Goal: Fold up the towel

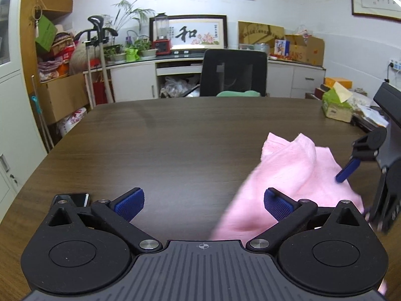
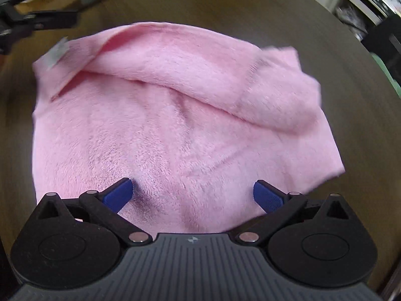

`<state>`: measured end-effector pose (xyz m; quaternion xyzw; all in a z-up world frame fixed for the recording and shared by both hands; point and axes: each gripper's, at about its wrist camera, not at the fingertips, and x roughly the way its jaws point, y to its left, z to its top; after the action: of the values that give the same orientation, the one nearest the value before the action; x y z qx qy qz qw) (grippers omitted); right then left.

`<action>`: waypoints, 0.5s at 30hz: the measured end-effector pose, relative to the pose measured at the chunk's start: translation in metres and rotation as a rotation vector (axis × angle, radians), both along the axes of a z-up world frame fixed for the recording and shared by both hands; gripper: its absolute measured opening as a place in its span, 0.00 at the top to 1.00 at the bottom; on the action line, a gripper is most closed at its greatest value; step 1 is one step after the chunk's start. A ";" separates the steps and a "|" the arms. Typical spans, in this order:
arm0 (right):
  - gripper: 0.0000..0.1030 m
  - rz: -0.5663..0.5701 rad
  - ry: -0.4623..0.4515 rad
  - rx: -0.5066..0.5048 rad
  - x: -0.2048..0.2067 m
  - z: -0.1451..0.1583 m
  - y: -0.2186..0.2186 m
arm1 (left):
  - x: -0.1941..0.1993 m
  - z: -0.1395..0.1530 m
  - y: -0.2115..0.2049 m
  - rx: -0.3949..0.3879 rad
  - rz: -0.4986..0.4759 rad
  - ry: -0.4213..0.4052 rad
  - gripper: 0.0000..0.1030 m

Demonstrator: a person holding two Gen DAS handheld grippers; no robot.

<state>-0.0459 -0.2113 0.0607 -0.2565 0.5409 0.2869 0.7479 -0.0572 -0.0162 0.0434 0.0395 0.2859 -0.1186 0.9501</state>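
A pink fluffy towel (image 1: 295, 175) lies rumpled on the dark wooden table (image 1: 163, 150), right of centre in the left wrist view. My left gripper (image 1: 203, 204) is open, with only bare table between its blue pads; the right-hand pad sits at the towel's left edge. My right gripper (image 2: 193, 195) points steeply down over the towel (image 2: 175, 125), open, with cloth below it and nothing pinched. One flap of the towel is folded over along its far side, and a small white label (image 2: 56, 54) shows at its far left corner. The right gripper's body (image 1: 386, 175) appears at the right edge of the left wrist view.
A black phone (image 1: 77, 199) lies on the table by the left gripper. A green tissue box (image 1: 335, 105) stands at the table's far right. A black office chair (image 1: 234, 72) is behind the table's far edge. Cabinets, boxes and plants line the wall.
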 end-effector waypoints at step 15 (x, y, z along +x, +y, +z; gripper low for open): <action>0.00 -0.187 -0.233 0.046 0.016 0.019 0.022 | 0.035 -0.023 0.019 -0.116 0.034 0.035 0.00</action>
<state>-0.0303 -0.1895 0.0794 -0.2196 0.4652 0.1965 0.8347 -0.0227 0.0025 0.0203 -0.0227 0.2959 -0.1195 0.9474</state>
